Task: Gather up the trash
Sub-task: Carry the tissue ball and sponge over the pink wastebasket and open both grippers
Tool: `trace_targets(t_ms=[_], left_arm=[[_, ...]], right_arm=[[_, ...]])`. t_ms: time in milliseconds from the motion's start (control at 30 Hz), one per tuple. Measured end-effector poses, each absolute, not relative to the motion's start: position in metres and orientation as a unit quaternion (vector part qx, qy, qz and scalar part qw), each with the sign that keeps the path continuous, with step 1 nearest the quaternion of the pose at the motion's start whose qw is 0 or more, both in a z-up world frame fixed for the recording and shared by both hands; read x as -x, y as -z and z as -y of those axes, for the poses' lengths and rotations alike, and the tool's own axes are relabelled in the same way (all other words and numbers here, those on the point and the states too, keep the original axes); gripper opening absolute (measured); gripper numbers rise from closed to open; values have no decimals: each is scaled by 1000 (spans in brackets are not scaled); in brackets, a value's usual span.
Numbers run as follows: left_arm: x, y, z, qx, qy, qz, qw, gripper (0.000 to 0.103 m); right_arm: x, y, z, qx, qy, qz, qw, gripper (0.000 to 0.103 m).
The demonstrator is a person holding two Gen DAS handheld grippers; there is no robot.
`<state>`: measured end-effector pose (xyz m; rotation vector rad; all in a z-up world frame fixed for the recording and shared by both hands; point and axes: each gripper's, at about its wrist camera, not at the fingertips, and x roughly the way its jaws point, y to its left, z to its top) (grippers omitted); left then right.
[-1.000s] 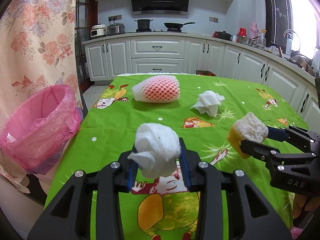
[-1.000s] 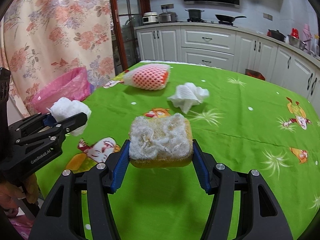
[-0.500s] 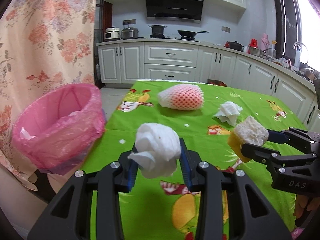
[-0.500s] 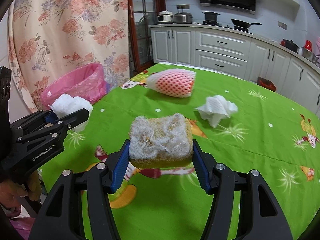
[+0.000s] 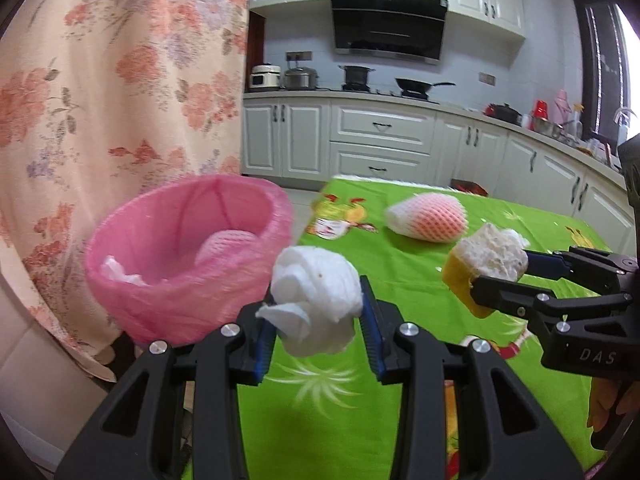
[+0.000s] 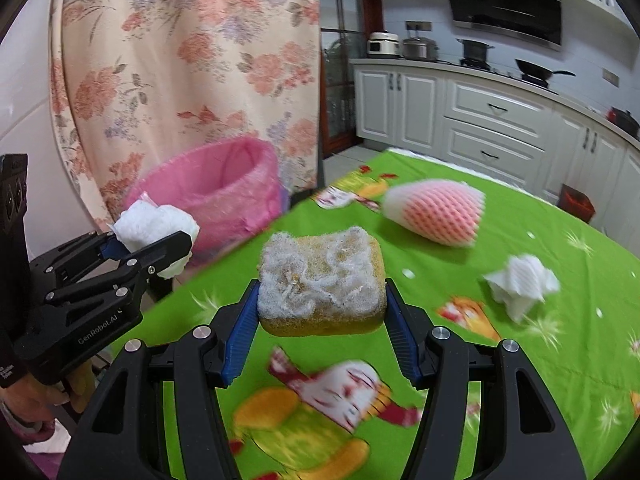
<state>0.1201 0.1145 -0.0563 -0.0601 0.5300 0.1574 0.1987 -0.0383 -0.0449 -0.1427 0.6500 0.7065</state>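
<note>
Kitchen cabinets and a floral curtain (image 5: 100, 100) frame a table under a green cartoon tablecloth (image 6: 520, 360). At far left, a bin lined with a pink bag (image 5: 180, 280) stands just off the table edge, trash already inside. Beside it, the left gripper (image 5: 316, 312) clamps a crumpled white tissue wad (image 5: 316, 300). The right gripper (image 6: 322, 300) grips a worn yellow sponge (image 6: 322, 286). On the cloth lie a pink foam fruit net (image 6: 436, 214) and another crumpled tissue (image 6: 520, 286).
</note>
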Motion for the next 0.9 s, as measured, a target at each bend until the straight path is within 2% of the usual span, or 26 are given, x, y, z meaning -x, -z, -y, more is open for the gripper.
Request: trace_targets(t_ms=[433, 900], left_arm=[[-119, 27, -186, 23, -135, -238, 962, 38], [-164, 23, -276, 78, -169, -252, 950, 42]], right_arm=[[-223, 11, -32, 77, -403, -269, 871, 58], [-269, 15, -114, 82, -451, -282, 843, 61]])
